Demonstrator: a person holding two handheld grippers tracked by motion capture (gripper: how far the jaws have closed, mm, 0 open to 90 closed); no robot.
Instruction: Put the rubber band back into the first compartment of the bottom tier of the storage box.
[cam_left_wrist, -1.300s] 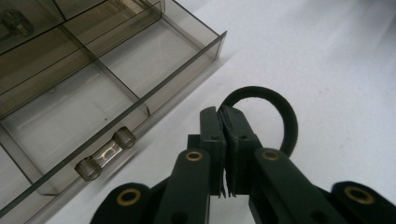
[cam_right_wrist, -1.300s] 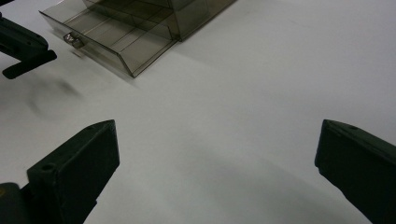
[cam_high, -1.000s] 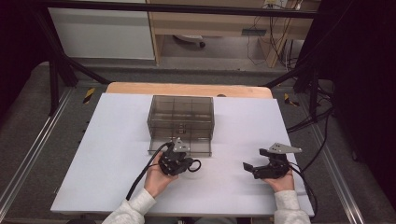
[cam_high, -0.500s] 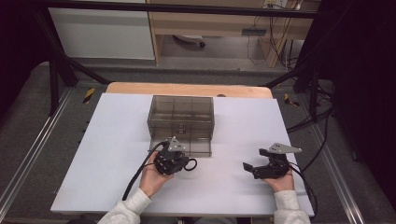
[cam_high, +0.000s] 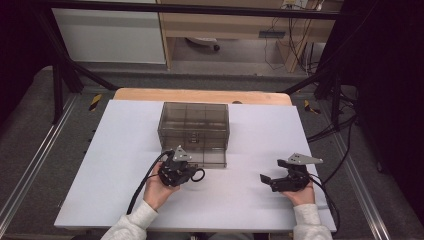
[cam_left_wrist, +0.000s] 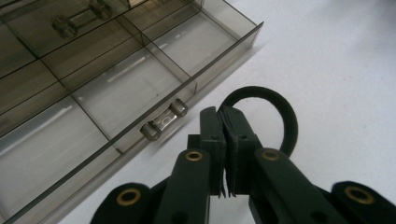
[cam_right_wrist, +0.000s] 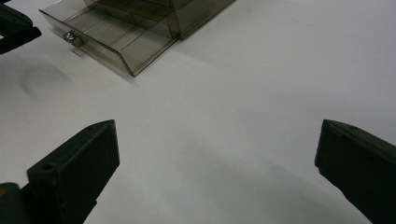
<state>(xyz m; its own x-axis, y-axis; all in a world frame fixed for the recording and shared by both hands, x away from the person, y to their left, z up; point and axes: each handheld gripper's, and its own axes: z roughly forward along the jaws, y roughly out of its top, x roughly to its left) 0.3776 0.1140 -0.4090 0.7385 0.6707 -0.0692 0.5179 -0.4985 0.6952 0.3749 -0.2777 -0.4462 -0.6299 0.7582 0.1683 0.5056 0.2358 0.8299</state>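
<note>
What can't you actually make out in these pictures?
- Black ring in the left claw: the left claw view's jaws hide its near part.
- Pulled-out drawer: cut off at that view's left edge.
- Upper drawers of the smoky box: contents too small and dim in the high view.

the left claw (cam_left_wrist: 227, 154) hides part of the black hair band (cam_left_wrist: 275, 112).

A black hair-tie loop (cam_left_wrist: 275, 116) hangs pinched just beside the pulled-out clear drawer (cam_left_wrist: 140, 88)
</note>
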